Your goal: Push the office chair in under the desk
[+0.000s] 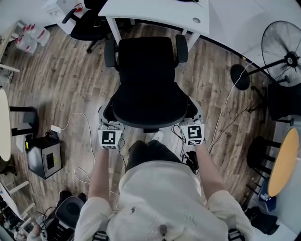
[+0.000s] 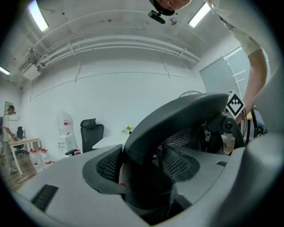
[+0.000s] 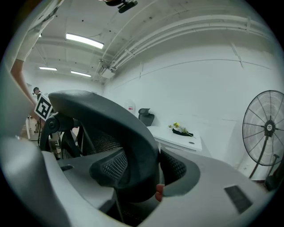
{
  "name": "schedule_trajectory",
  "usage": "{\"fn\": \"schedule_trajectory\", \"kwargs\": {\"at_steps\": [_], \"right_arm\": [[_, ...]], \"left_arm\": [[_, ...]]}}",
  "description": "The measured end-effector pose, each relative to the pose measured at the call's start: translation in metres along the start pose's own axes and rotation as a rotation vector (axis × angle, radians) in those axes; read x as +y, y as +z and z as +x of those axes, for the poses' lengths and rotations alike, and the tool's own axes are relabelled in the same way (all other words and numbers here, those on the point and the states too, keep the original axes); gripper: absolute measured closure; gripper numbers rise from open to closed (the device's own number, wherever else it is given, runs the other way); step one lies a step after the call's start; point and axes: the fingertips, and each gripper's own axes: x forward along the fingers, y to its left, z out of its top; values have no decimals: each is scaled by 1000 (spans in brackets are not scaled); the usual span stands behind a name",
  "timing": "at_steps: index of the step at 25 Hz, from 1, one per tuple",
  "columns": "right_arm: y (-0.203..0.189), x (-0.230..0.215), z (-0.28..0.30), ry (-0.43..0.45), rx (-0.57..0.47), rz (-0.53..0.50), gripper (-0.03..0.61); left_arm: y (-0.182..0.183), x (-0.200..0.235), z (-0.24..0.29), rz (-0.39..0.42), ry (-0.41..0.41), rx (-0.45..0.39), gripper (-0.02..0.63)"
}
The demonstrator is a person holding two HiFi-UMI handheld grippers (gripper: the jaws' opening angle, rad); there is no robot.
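The black office chair (image 1: 146,70) is standing on the wooden floor (image 1: 61,84) at the middle of the head view, with its seat facing 12 o'clock. The seat's front edge is lying just short of the white desk (image 1: 160,12), and its two armrests are sitting close to the desk's legs, so most of the chair is not yet under the desk. Its curved backrest (image 1: 148,106) is pointing toward 6 o'clock, at the person.

The left gripper (image 1: 109,129) is gripping the backrest at about 7 o'clock from the seat, and its own view is showing the jaws closed onto the dark backrest rim (image 2: 173,128), mesh pads pressing on both sides. The right gripper (image 1: 192,128) is doing the same at about 5 o'clock, its jaws clamping the rim (image 3: 128,133) between them.

Farther out, a second black chair (image 1: 87,23) is standing at 11 o'clock beside the desk. A pedestal fan (image 1: 282,47) is standing at 2 o'clock, a black box (image 1: 44,157) is sitting on the floor at 8 o'clock, and a round yellow table (image 1: 282,162) is showing at 4 o'clock.
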Motion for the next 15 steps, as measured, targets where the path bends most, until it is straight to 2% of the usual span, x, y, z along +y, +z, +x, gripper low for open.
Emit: {"fn": "schedule_trajectory", "kwargs": {"at_steps": [15], "right_arm": [[14, -7, 29, -23, -2, 9, 337]], "left_arm": [[5, 23, 29, 5, -21, -7, 310]]}}
